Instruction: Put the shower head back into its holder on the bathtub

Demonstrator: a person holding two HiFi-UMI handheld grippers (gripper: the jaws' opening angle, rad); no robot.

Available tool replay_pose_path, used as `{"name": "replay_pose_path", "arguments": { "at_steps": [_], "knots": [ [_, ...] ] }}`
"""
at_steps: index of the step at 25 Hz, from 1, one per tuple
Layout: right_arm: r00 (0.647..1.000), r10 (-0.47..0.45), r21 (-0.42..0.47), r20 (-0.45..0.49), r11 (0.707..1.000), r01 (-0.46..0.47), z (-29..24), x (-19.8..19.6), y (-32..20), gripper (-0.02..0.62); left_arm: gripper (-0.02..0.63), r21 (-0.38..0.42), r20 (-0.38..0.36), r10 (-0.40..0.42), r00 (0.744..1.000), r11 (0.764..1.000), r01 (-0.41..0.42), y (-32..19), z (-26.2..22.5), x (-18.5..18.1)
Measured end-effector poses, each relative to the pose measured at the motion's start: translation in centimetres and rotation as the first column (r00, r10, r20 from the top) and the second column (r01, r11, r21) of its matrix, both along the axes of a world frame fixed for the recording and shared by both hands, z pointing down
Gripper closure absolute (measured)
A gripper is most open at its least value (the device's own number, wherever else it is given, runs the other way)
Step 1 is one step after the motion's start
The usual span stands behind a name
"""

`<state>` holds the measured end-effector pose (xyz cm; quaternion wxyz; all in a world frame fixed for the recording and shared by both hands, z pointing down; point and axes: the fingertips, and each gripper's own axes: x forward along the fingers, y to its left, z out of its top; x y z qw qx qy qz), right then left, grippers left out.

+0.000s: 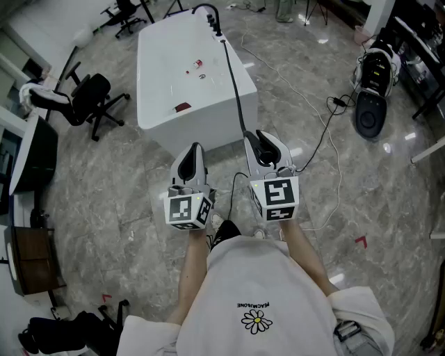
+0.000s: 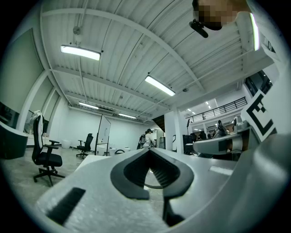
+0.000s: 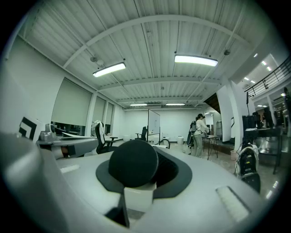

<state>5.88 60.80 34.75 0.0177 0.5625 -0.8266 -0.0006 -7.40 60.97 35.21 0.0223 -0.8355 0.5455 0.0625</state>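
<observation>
A white bathtub (image 1: 156,90) stands ahead of me on the marble floor. A black faucet and holder (image 1: 208,17) sit at its far end. From there a black hose (image 1: 235,87) runs along the tub's right edge to my right gripper (image 1: 268,147). That right gripper (image 3: 150,152) is shut on the shower head (image 3: 133,164), a round black knob on a white stem. My left gripper (image 1: 192,151) hovers beside it near the tub's near end. In the left gripper view the left gripper (image 2: 149,152) is shut with nothing between its fingers.
Small red items (image 1: 197,65) lie on the tub's top. Black office chairs (image 1: 94,97) stand at the left. A black floor machine (image 1: 370,111) and cables (image 1: 327,149) are at the right. A person (image 3: 199,134) stands far off by a table.
</observation>
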Motion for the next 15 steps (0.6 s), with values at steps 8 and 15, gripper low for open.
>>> {"name": "replay_pose_path", "arguments": {
  "at_steps": [8, 15],
  "knots": [
    [1.000, 0.025, -0.011, 0.017, 1.000, -0.025, 0.9, 0.8, -0.1, 0.494, 0.606, -0.034, 0.008, 0.004, 1.000, 0.999, -0.004, 0.5, 1.7, -0.1],
    [0.997, 0.021, -0.015, 0.068, 1.000, -0.020, 0.5, 1.1, -0.6, 0.494, 0.606, -0.059, 0.009, 0.012, 1.000, 0.998, -0.012, 0.6, 2.5, -0.1]
  ]
}}
